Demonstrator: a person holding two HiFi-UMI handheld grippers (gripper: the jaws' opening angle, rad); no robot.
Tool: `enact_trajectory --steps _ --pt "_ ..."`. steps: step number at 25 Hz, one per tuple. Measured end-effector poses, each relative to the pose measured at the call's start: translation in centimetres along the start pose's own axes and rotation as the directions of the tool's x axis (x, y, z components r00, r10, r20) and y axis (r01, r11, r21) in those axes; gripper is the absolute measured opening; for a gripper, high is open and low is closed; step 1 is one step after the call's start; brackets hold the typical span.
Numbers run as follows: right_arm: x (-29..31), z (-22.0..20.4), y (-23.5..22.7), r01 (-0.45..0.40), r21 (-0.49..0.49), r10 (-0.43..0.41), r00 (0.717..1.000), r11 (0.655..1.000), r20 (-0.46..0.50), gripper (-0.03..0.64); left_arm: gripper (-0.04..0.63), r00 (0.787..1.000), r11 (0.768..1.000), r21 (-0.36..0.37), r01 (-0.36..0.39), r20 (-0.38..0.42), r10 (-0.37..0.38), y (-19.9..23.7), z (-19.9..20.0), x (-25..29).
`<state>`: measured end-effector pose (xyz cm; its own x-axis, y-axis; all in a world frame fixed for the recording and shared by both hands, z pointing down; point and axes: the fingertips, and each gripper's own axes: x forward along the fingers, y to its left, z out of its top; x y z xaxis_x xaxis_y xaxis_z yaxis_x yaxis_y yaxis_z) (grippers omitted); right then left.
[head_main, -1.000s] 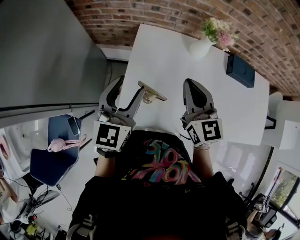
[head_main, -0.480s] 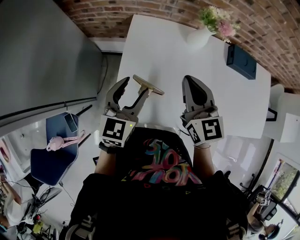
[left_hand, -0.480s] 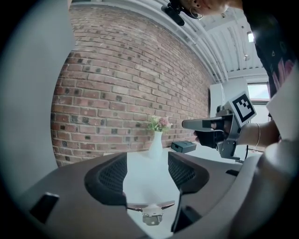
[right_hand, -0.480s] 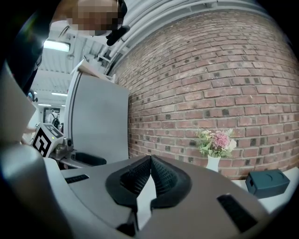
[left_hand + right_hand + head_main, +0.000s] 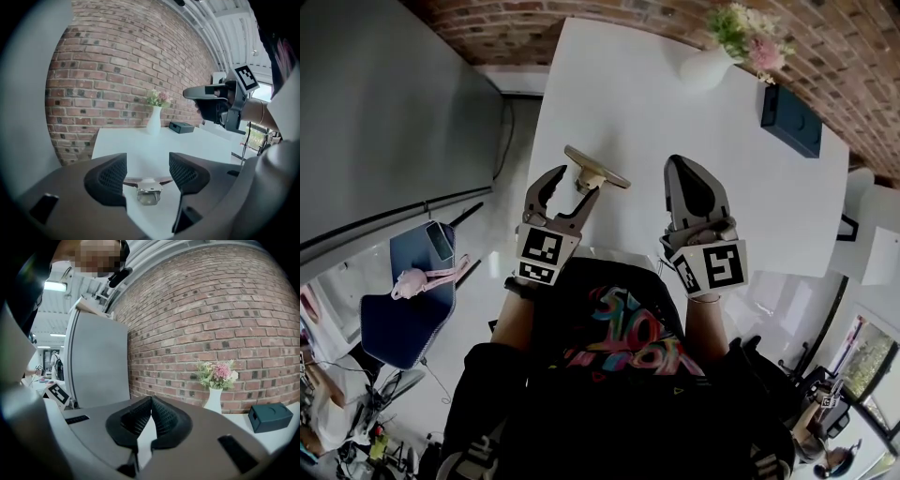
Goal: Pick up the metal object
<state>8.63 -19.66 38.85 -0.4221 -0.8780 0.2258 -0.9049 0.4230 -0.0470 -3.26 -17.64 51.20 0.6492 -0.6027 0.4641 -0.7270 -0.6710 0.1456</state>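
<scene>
Above the smooth white table (image 5: 656, 103), our left gripper (image 5: 147, 171) holds ribbed jaws apart before a shiny flat-topped metal object (image 5: 149, 192); our right gripper (image 5: 151, 404) presses its jaws together, empty.

An office-like loft: bare brick wall (image 5: 609, 19), white table (image 5: 675, 122), flower vase (image 5: 705, 67), blue chair (image 5: 403, 323).

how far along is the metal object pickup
Done: the left gripper is lined up, with the metal object just ahead of its parted jaws. In hand: nothing gripped; the object lies on the table. Remaining: move in, close, lift. The right gripper is shut.
</scene>
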Motion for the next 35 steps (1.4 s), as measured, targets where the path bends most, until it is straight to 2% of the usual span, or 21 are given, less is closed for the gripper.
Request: enact_trajectory --steps 3,13,19,24,28,35 --pt "0.4 -0.9 0.2 -0.005 0.013 0.005 1.000 1.000 -0.016 0.018 0.270 0.999 0.999 -0.031 0.011 -0.042 -0.012 0.3 -2.0 0.9" --pt "0.6 -3.0 -0.1 0.007 0.030 -0.005 0.998 1.000 -0.055 0.018 0.281 0.988 0.997 -0.063 0.035 -0.151 -0.044 -0.2 -6.9 3.7" --pt "1.1 -3.4 -1.5 0.006 0.049 -0.003 0.998 0.999 -0.059 0.018 0.291 0.979 0.999 -0.043 -0.017 -0.205 0.007 -0.5 -8.4 6.2" --pt "1.4 -3.9 -1.9 0.014 0.060 -0.010 0.998 0.998 -0.069 0.018 0.295 0.970 0.998 -0.047 -0.028 -0.242 0.016 -1.0 -10.5 7.4" --pt "1.5 -4.2 -2.1 0.017 0.062 -0.013 0.997 0.998 -0.070 0.018 0.295 0.961 0.999 -0.019 -0.049 -0.275 0.042 -0.9 -11.2 8.3" --pt "1.3 -4.9 -2.3 0.025 0.078 -0.017 0.996 0.997 -0.093 0.018 0.295 0.955 0.995 0.020 -0.097 -0.280 0.098 -0.3 -11.2 9.6"
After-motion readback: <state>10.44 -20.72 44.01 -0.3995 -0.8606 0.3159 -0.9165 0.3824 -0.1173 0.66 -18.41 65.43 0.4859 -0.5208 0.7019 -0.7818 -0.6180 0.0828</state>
